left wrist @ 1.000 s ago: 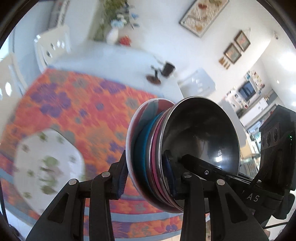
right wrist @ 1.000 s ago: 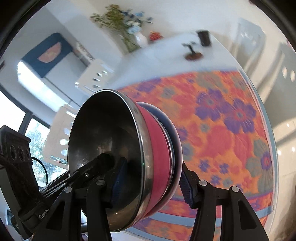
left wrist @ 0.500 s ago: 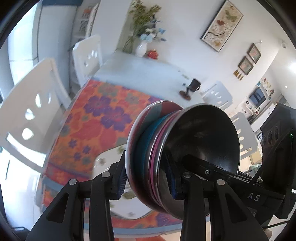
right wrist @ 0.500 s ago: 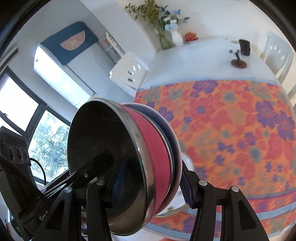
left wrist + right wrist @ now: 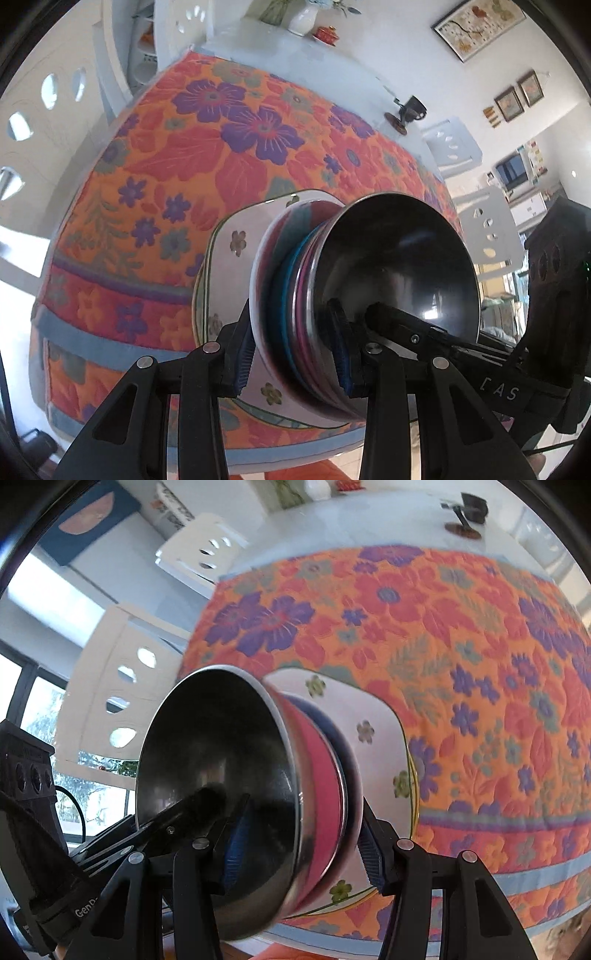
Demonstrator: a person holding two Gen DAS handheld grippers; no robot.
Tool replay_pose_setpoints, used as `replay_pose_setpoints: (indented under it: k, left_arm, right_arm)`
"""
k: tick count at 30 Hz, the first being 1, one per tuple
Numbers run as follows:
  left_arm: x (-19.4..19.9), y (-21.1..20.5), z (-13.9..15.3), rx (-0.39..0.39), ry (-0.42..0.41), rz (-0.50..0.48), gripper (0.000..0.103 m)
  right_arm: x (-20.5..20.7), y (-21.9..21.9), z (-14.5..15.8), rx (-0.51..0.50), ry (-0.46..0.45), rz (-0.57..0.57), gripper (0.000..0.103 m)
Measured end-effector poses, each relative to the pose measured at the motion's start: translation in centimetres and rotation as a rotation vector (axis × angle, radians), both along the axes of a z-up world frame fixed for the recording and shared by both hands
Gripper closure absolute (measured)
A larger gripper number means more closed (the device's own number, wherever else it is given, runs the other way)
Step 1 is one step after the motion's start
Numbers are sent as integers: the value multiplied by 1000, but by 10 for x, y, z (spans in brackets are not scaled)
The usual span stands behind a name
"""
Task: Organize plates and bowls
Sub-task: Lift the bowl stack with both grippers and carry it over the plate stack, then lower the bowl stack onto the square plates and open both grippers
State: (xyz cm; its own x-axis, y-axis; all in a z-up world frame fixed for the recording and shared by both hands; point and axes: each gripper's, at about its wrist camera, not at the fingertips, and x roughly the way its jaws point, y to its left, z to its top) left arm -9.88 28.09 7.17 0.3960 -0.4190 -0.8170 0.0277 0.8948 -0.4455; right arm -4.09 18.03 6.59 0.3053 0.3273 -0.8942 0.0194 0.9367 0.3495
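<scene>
Stacking looks to be the step in hand: the left gripper [image 5: 291, 363] and the right gripper [image 5: 299, 849] each have their jaws clamped on opposite rims of a nested stack [image 5: 295, 306], held just above a white flowered plate [image 5: 373, 716] on the surface. The next move probably calls for lowering both sides evenly, then letting go together. A shiny steel bowl [image 5: 221, 760] tops glossy pink, blue and white dishes; the quilted floral cloth [image 5: 229, 147] is soft.
</scene>
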Motion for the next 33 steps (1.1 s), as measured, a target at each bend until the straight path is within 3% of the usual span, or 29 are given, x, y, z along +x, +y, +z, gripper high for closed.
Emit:
replay_pose_setpoints:
  k: [11,19,23,25,27,28,30,33]
  left_arm:
    - [1,8,11,-13,-25,-53,68]
    - [-21,26,62,17,-139,-36,67]
    - [-35,22,102,45,-241,-39,67]
    - [-41,16,122,102,-279,-30,66]
    - [-48,10,140,190,-313,13,55]
    - [-51,10,144,210,-316,40,55]
    - [-57,12,144,182,-284,96,55]
    - [-65,16,135,126,-241,156,55]
  right_arm:
    - [-2,-4,6,-1,5,-46,50]
    - [-21,-17,42,24,-29,-127,43]
    - [-17,-20,55,-47,57,-155,42]
    - [-18,-24,70,-53,36,-167,42]
    - [-22,-24,92,-83,-10,-183,41]
    - [-25,-22,104,-93,-39,-191,36]
    - [-35,-17,121,-91,-89,-221,23]
    - [-54,-10,135,-82,-171,-274,21]
